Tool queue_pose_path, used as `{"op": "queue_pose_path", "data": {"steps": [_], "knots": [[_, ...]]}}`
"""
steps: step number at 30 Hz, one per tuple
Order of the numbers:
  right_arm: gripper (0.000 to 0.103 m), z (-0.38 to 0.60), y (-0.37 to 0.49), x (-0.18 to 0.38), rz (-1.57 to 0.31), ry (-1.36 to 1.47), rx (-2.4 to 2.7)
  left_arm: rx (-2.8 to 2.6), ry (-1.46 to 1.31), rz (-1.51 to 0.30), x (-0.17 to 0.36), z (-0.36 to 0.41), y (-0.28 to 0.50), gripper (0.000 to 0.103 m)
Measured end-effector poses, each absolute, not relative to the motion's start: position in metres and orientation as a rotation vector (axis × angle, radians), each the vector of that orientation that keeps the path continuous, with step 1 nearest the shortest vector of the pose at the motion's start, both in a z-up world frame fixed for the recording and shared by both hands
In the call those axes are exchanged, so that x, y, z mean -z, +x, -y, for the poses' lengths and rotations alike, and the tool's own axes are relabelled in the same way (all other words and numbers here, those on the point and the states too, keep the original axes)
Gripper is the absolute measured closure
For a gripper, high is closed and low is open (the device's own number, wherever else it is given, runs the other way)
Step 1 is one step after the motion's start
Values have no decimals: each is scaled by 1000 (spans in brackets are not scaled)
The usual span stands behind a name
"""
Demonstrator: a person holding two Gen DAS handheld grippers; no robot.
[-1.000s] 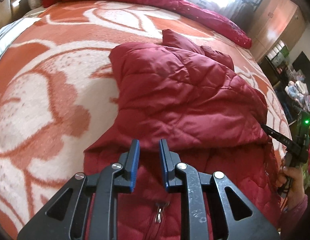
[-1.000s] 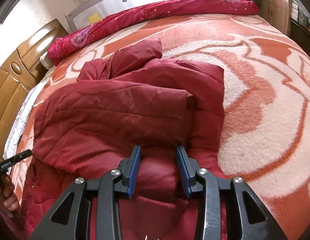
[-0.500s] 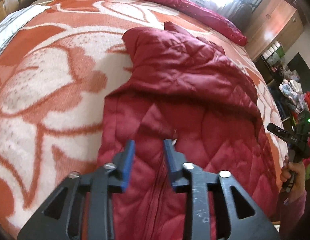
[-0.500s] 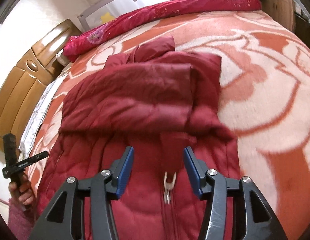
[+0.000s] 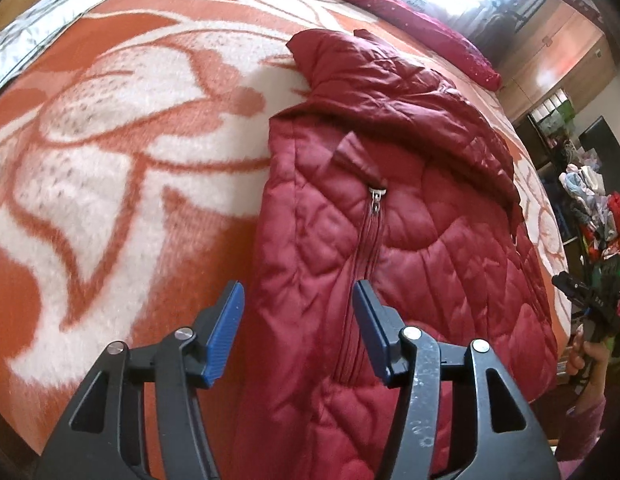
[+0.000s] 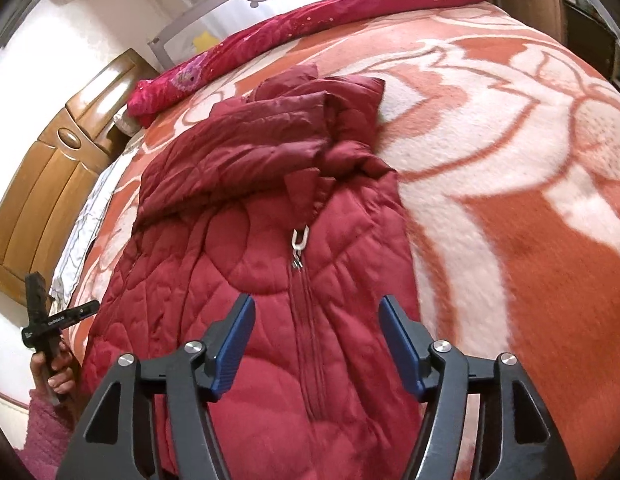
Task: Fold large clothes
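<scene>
A dark red quilted jacket lies zipped on the bed, its sleeves folded across the upper part. A silver zipper pull shows below the folded sleeves. My left gripper hovers over the jacket's left lower edge, jaws opening, nothing pinched between the blue pads. My right gripper hangs above the zipper line near the hem, jaws opening too, with only the flat jacket beneath. Each gripper appears in the other view, held by a hand: the right gripper and the left gripper.
An orange and white patterned blanket covers the bed. A pink-red quilt roll lies along the far side. A wooden headboard stands at one end. Cabinets and cluttered items stand beyond the bed.
Both grippers let go of the folded sleeves and drew back toward the hem while their jaws widened. More of the zipped front shows now.
</scene>
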State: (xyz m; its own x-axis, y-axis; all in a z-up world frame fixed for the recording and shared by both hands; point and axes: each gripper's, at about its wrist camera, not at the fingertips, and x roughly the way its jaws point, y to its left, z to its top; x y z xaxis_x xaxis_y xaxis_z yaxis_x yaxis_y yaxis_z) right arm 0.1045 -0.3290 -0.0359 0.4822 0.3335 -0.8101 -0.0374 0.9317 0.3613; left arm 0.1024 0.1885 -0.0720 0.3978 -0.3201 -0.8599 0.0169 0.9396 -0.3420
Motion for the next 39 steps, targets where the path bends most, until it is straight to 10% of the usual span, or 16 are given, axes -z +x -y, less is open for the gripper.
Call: {"op": "queue_pose_path", "data": {"steps": [39], "knots": [[29, 351, 4, 103, -1223, 584, -440, 486, -403, -1284, 107, -178, 22, 21]]}}
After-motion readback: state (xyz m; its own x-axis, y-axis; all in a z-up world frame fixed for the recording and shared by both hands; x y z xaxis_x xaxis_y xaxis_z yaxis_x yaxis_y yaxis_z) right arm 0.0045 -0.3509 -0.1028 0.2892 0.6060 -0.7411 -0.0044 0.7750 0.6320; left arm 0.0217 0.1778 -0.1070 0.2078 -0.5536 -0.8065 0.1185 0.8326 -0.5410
